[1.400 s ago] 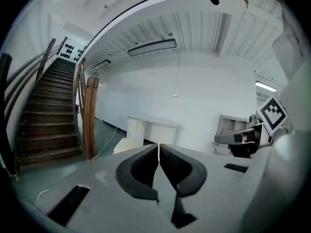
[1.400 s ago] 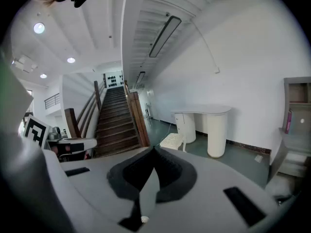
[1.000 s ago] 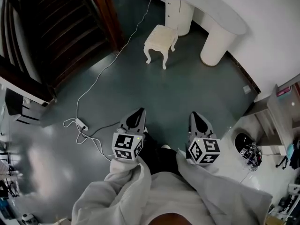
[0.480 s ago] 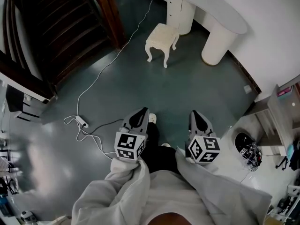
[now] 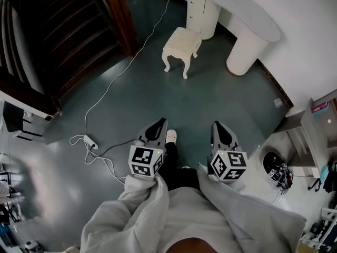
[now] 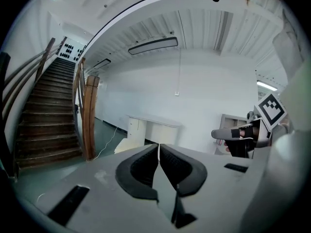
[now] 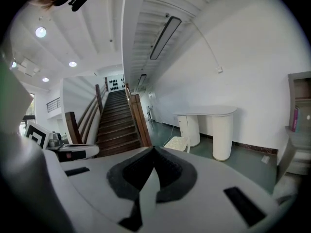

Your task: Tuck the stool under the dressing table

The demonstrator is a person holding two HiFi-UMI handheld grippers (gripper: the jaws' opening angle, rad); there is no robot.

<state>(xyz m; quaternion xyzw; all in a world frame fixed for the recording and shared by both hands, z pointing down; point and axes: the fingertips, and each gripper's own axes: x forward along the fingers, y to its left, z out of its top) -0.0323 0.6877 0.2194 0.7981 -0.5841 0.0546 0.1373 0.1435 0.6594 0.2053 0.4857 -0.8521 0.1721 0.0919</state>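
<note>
A small cream stool (image 5: 180, 45) with carved legs stands on the dark floor, out in front of the white dressing table (image 5: 247, 20). The stool (image 7: 178, 142) and the dressing table (image 7: 209, 111) also show ahead in the right gripper view, and the dressing table (image 6: 151, 126) far off in the left gripper view. My left gripper (image 5: 157, 127) and right gripper (image 5: 220, 129) are held side by side near my body, well short of the stool. Both are shut with nothing between their jaws.
A dark wooden staircase (image 5: 63, 30) with a newel post rises at the left. A white cable (image 5: 124, 67) runs across the floor to a power strip (image 5: 90, 140). A shelf unit (image 5: 310, 136) and a dark bag (image 5: 276, 167) stand at the right.
Both grippers and my body have moved forward a little toward the stool; a shoe now shows between the grippers. The jaws stay shut.
</note>
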